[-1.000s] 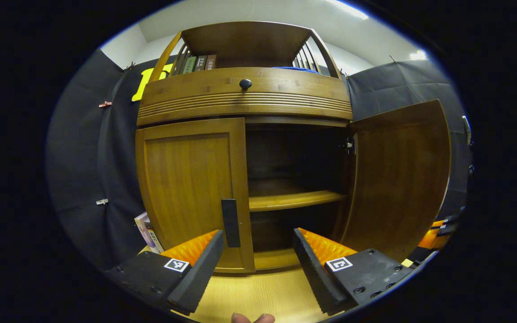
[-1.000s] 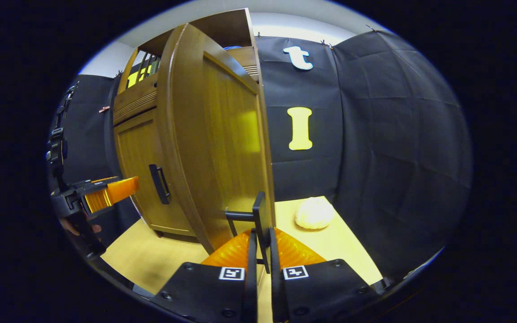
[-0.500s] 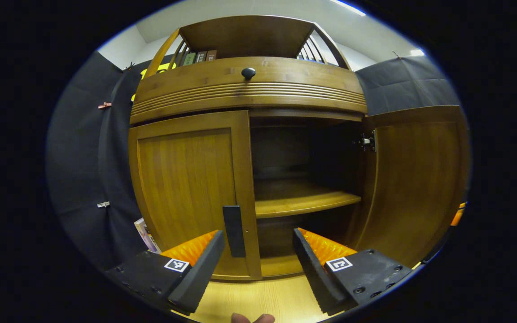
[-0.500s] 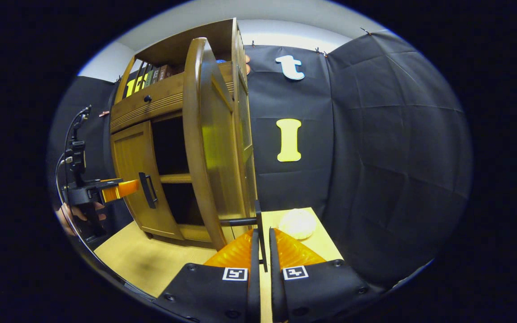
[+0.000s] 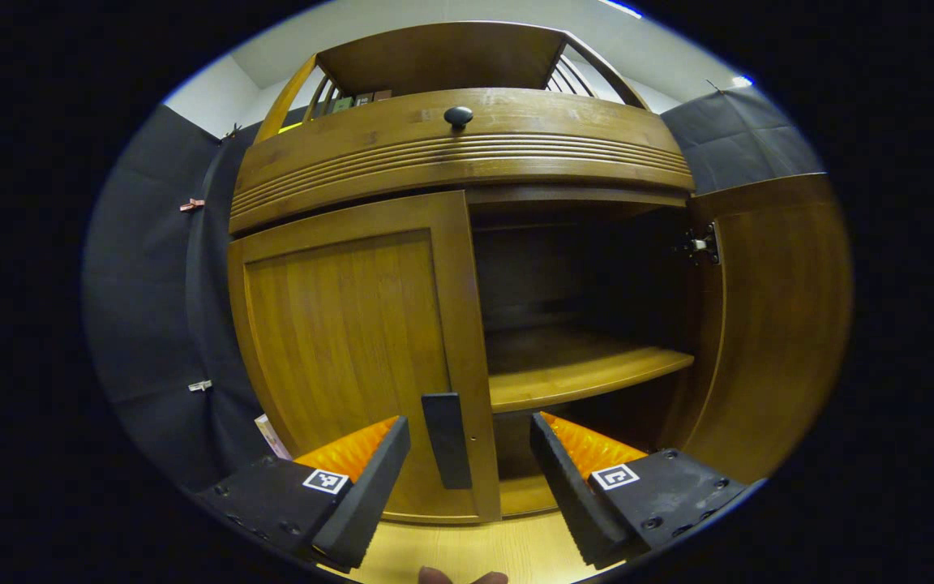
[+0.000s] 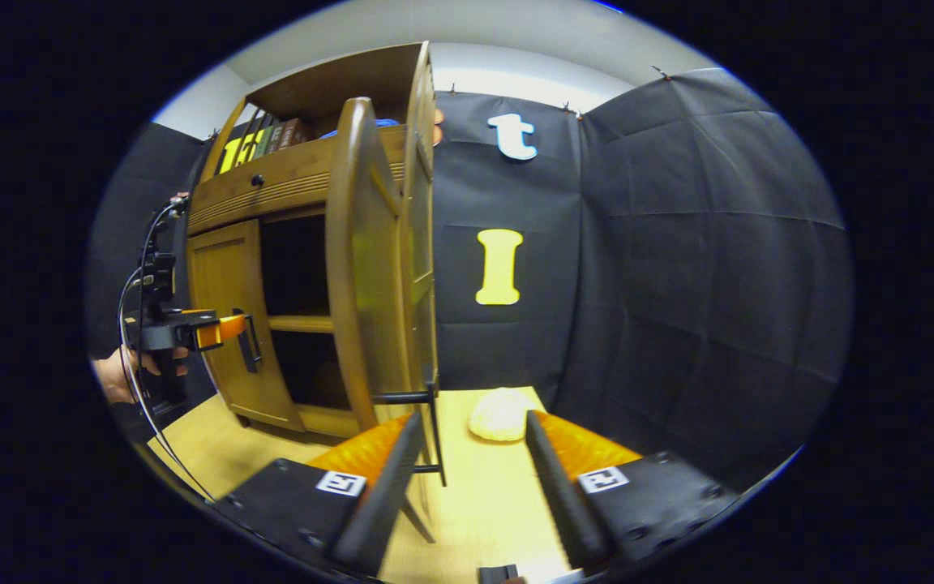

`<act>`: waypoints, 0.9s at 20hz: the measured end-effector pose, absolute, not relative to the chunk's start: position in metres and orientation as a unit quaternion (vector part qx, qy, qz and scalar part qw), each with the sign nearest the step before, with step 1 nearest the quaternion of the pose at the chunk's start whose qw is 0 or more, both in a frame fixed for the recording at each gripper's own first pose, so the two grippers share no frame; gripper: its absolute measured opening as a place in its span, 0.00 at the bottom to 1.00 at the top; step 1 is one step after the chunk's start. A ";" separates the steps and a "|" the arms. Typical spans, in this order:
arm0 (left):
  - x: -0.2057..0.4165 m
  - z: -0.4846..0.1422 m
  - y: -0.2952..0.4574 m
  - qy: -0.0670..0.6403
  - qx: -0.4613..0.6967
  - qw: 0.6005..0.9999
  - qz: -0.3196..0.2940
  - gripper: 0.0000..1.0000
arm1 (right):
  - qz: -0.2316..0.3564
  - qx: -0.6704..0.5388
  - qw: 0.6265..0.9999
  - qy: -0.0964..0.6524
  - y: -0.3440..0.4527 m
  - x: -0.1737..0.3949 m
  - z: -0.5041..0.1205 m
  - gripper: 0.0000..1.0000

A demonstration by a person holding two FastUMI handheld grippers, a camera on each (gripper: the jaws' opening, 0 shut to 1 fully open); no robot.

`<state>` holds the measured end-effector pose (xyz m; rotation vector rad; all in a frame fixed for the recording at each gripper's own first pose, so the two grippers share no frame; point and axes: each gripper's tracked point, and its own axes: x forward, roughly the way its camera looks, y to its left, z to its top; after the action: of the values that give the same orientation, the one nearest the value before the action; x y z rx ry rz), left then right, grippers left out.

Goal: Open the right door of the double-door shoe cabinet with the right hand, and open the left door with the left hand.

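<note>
The wooden shoe cabinet (image 5: 459,154) fills the left gripper view. Its left door (image 5: 345,349) is closed, and that door's dark handle (image 5: 444,440) stands between the spread fingers of my left gripper (image 5: 467,430), which is open and not touching it. The right door (image 5: 767,324) is swung wide open. In the right gripper view that right door (image 6: 353,268) is edge-on; its handle (image 6: 433,430) sits just inside the left finger of my right gripper (image 6: 473,430), which is open. Farther left, the left gripper (image 6: 220,328) hovers at the left door's handle (image 6: 248,341).
Inside the cabinet is a wooden shelf (image 5: 589,377). A drawer knob (image 5: 458,117) sits above the doors, and books (image 6: 272,134) stand on top. A pale round thing (image 6: 501,414) lies on the light wooden tabletop (image 6: 483,503) by the black cloth wall. A hand (image 6: 114,377) holds the left gripper.
My right gripper has opened and let go of the right door's handle. The right door swung further open. My left gripper has moved closer, bringing the left handle between its fingers.
</note>
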<state>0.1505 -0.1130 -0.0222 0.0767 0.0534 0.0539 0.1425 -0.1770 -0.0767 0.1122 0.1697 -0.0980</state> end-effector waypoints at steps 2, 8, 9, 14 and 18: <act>0.161 -0.030 -0.103 0.032 0.028 0.998 0.040 0.94 | -0.088 0.075 0.991 0.068 -0.198 0.141 -0.073 1.00; 0.193 -0.053 -0.095 0.056 -0.007 0.998 0.023 0.87 | -0.100 0.108 0.987 0.064 -0.209 0.133 -0.073 0.98; 0.197 -0.053 -0.098 0.056 -0.005 0.998 0.014 0.84 | -0.103 0.113 0.986 0.067 -0.209 0.132 -0.073 0.98; 0.215 -0.057 -0.093 0.061 -0.001 0.998 0.015 0.53 | -0.122 0.093 0.986 0.063 -0.210 0.118 -0.066 0.98; 0.215 -0.061 -0.095 0.068 -0.007 0.997 0.021 0.35 | -0.133 0.081 0.986 0.066 -0.205 0.105 -0.060 1.00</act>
<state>0.2150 -0.0948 -0.0608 -0.0132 0.1367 0.0414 0.1048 -0.2048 -0.0605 0.1618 0.1324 -0.2669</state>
